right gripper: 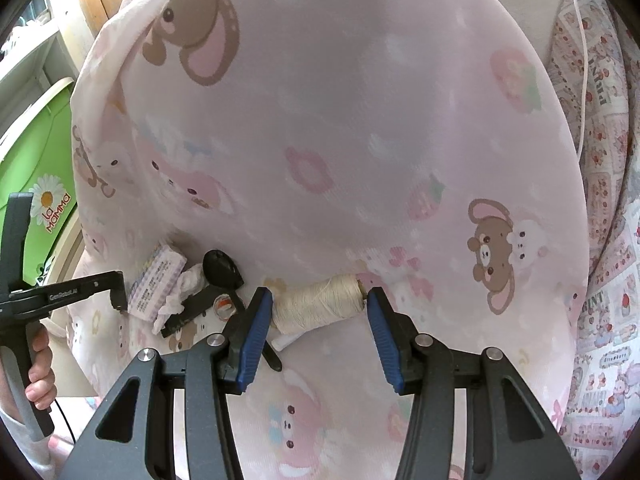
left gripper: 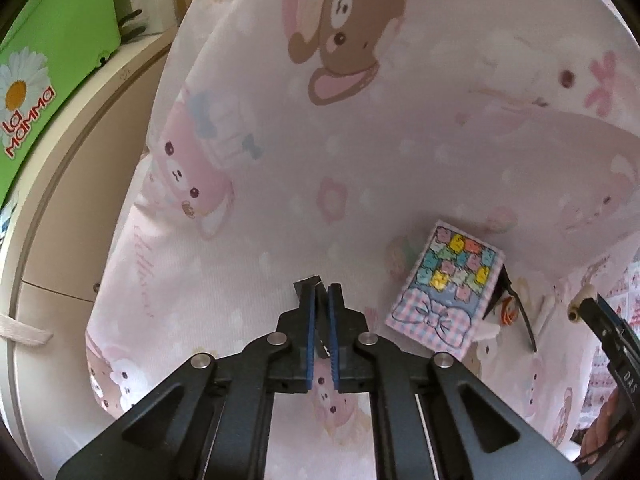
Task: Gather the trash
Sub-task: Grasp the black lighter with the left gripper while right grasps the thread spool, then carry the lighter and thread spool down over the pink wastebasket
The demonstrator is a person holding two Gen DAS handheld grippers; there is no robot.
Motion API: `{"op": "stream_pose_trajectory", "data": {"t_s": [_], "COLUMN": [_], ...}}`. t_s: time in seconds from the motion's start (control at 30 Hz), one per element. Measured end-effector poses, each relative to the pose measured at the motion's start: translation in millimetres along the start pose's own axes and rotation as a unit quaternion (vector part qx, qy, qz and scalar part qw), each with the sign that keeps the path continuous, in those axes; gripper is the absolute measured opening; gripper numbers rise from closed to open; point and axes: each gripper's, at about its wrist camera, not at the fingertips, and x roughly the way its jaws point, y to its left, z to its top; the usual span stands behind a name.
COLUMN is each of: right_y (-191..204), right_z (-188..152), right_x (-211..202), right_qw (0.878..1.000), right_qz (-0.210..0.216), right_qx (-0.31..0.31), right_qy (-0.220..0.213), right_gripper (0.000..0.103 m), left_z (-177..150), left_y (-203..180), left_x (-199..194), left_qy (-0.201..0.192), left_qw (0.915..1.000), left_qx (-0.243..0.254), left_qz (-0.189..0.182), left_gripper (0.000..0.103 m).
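Observation:
My left gripper is shut on a thin black scrap that pokes out past its blue pads, above a pink cartoon-print sheet. To its right lie a pastel printed box and black sunglasses. My right gripper is shut on a spool of cream thread, one pad pressing on each end. Left of the spool lie the sunglasses, a crumpled white tissue, the box and a small orange-and-white bit. The left gripper shows at the left edge.
A green bin with a daisy logo stands on beige furniture left of the bed. Strawberry-print bedding and a white cord lie at the right. A hand grips the left tool's handle.

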Motion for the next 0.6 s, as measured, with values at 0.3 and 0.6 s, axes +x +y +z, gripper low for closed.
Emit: {"op": "stream_pose_trajectory", "data": {"t_s": [0.3,0.6], "right_y": [0.3,32.1], "right_z": [-10.4,-36.7], "right_x": [-14.0,-40.9], "right_qw": [1.000,0.998], "right_qz": [0.014,0.066], "right_qx": [0.004,-0.016], "right_qy": [-0.008,-0.013], "right_gripper": [0.052,0.052], "left_z": [-31.2,-77.3], "left_y": [-9.5,-16.3], "left_x": [-31.5,-71.8], "left_qy": [-0.014,-0.028], "left_qw": [0.9986,0.9958], "left_qx": [0.051,0.074], "left_qz": [-0.004,-0.045], "left_gripper": [0.005,0.005]}}
